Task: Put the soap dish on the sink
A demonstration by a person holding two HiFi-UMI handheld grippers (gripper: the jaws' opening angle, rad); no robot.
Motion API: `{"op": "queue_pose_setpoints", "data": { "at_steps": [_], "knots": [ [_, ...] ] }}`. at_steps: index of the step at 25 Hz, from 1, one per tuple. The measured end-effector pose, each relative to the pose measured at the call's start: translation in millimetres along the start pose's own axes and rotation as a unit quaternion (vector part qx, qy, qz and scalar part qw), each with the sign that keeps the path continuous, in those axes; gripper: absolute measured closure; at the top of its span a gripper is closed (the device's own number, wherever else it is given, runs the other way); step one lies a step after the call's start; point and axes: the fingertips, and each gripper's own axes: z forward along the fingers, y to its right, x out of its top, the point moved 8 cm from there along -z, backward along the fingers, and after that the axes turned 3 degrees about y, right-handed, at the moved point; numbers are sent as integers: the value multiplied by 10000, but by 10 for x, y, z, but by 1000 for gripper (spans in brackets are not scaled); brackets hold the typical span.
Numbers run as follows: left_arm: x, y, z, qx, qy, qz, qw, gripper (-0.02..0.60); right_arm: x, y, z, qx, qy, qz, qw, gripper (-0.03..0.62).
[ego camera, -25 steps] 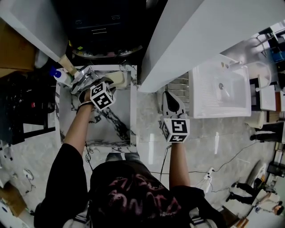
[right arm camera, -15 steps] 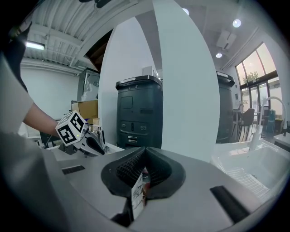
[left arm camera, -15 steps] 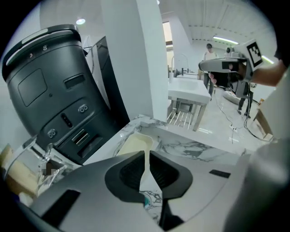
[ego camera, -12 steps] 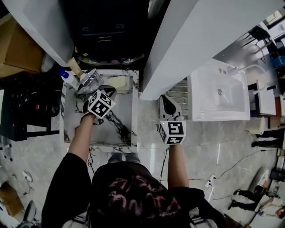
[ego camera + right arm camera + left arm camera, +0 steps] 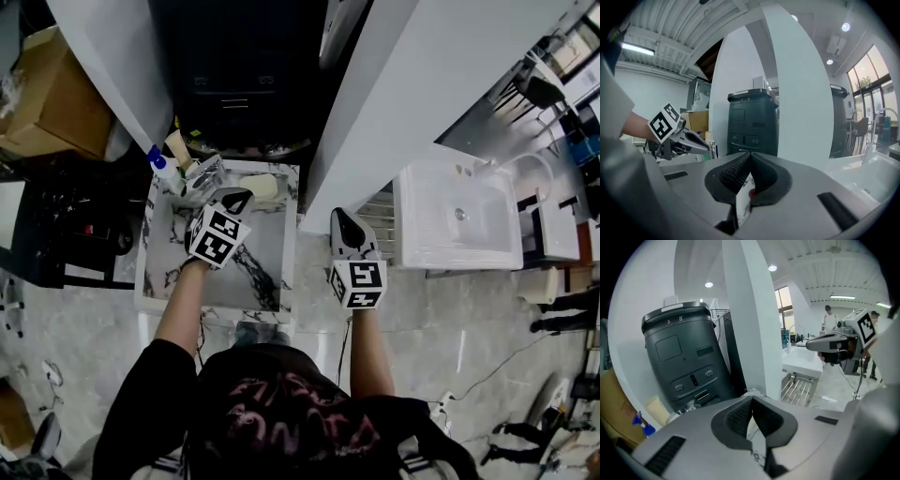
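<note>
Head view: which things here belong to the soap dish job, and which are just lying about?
Job: soap dish, marble sink, left gripper beside the dish.
Lying about: blue-capped bottle, cardboard box, white basin, black bin.

sink (image 5: 272, 239): glossy veined marble | faucet (image 5: 202, 174): shiny metal | box (image 5: 52, 103): matt brown cardboard

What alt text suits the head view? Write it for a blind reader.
Seen from above, a person holds the shut left hand-held gripper over a white black-veined marble sink, its tip just short of a cream rectangular soap dish on the back rim. The shut right hand-held gripper hangs over the floor.
</note>
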Motion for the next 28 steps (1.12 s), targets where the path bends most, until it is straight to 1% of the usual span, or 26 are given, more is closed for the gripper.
{"op": "queue_pose_setpoints", "data": {
  "at_steps": [4, 8, 12, 16, 20, 22, 25, 28],
  "knots": [
    [176, 37, -265, 215, 309, -60, 9993, 566, 114, -74, -67, 53, 114, -63, 9999, 580],
    [361, 41, -528, 465, 635, -130, 9968, 568, 230, -124, -107, 98, 234, -109, 9996, 580],
    [521, 44, -772, 699, 1021, -306, 9918, 568, 322, -155, -143, 113, 325, -154, 9993, 580],
    [689, 67, -1037, 919, 1320, -248, 9867, 568, 426, -158, -180, 30, 388, -255, 9989, 580],
    [788, 93, -1261, 1129, 1633, -256, 9798, 568, 497, -91, -236, -95, 514, -111, 9986, 580],
    [835, 105, -1361, 1208, 1751, -250, 9768, 568, 523, -86, -248, -106, 552, -70, 9984, 580],
    [882, 78, -1454, 1247, 1977, -318, 9718, 567, 583, -96, -239, -109, 592, -161, 9981, 580],
    [862, 49, -1497, 1233, 2042, -468, 9700, 568, 619, -116, -227, -79, 635, -198, 9978, 582]
  ]
}}
